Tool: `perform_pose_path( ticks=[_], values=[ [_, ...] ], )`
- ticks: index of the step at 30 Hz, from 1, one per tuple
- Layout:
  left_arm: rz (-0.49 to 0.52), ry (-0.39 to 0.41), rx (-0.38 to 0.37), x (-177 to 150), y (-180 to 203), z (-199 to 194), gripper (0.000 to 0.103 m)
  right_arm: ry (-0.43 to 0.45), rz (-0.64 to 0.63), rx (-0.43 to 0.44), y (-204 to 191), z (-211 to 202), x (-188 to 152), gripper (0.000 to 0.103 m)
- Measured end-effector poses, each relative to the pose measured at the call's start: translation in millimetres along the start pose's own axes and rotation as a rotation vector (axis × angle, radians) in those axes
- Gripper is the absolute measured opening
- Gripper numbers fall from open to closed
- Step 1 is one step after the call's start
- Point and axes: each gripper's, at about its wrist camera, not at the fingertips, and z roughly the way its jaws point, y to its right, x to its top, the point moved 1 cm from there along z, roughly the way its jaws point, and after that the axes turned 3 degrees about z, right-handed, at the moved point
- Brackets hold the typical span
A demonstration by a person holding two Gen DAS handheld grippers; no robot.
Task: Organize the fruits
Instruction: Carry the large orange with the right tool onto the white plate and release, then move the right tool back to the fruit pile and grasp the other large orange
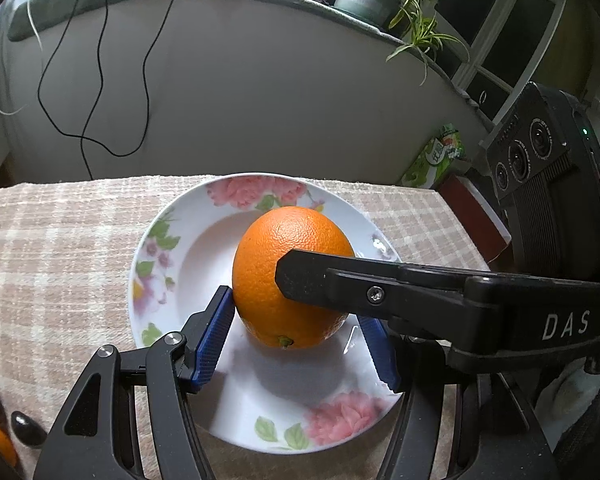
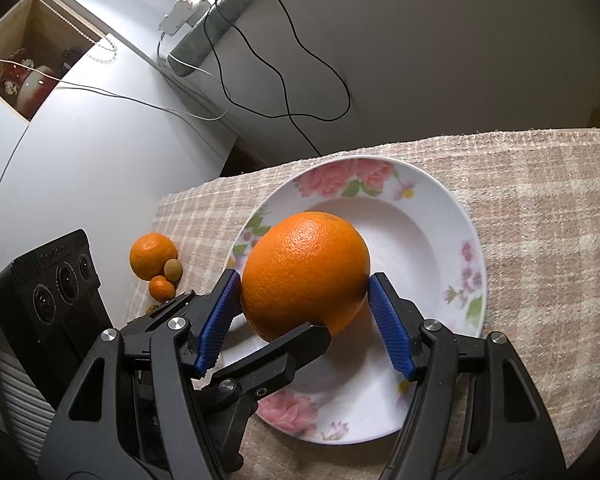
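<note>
A large orange (image 1: 288,276) (image 2: 306,274) hangs just above a white plate with pink flowers (image 1: 188,248) (image 2: 428,236) on a checked cloth. My left gripper (image 1: 296,340) has its blue pads touching both sides of the orange's lower part. My right gripper (image 2: 302,312) grips the same orange with its blue pads on both sides. In the left wrist view a black finger (image 1: 320,284) of the right gripper crosses the orange. In the right wrist view a black finger (image 2: 296,344) of the left gripper reaches under it.
A mandarin (image 2: 153,255), a smaller orange fruit (image 2: 162,288) and a small brown fruit (image 2: 173,270) lie on the cloth left of the plate. A wall with hanging black cables (image 1: 96,80) stands behind the table. A green carton (image 1: 436,160) stands beyond the table's right edge.
</note>
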Motion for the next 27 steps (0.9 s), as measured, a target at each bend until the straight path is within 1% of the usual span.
perform_pose_path(
  ticks=[6,8,10,12,15,21,27],
  values=[
    [0.020,-0.012,0.006,2.7,2.8,2.8,0.063,-0.007,0.003,-0.001,0.5,0.0,0.5,0.069],
    [0.027,-0.015,0.026,2.8,4.3,2.5,0.065,0.002,-0.009,-0.029,-2.3,-1.8,0.6,0.071],
    [0.033,-0.019,0.046,4.3,6.9,4.9,0.068,0.021,-0.020,-0.058,-5.6,-5.5,0.9,0.088],
    [0.030,-0.020,0.055,3.8,5.1,3.4,0.070,0.038,-0.028,-0.066,-8.5,-10.7,0.8,0.091],
    [0.020,-0.022,0.061,2.2,1.3,-0.7,0.070,0.052,-0.037,-0.090,-10.7,-17.5,-0.2,0.092],
    [0.039,-0.010,0.077,-1.9,2.5,-16.0,0.070,0.075,-0.044,-0.116,-17.6,-31.2,-6.5,0.092],
    [0.082,0.025,0.102,-14.1,3.1,-46.8,0.070,0.121,-0.135,-0.176,-43.5,-49.4,-19.8,0.092]
  ],
)
